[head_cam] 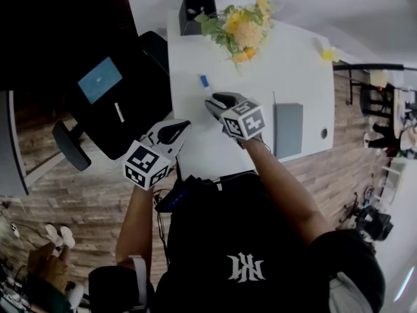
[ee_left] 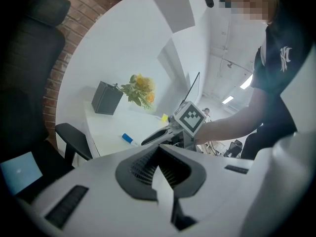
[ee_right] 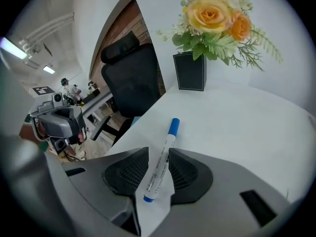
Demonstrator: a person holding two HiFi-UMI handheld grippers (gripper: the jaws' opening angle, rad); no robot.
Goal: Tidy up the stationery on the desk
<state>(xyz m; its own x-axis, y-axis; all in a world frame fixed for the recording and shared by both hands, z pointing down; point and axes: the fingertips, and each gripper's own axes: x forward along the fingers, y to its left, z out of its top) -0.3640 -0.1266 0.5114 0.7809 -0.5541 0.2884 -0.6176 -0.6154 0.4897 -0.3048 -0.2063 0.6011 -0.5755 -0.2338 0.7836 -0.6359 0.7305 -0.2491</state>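
A white marker with a blue cap (head_cam: 204,83) (ee_right: 162,159) lies on the white desk (head_cam: 296,77). My right gripper (head_cam: 214,101) (ee_right: 158,152) is low over the desk, open by a narrow gap. The marker's rear half lies slanted between the jaws, close against the right pad (ee_right: 190,174) and a little off the left one. My left gripper (head_cam: 179,128) (ee_left: 159,149) hangs shut and empty over the desk's left front edge, behind the right one. A black pen holder (head_cam: 195,15) (ee_right: 190,72) stands at the far left corner of the desk.
Yellow and orange flowers (head_cam: 242,30) stand beside the pen holder. A grey notebook (head_cam: 288,129) lies at the desk's right front, and a small yellow object (head_cam: 328,54) at the far right. A black office chair (head_cam: 124,96) stands left of the desk.
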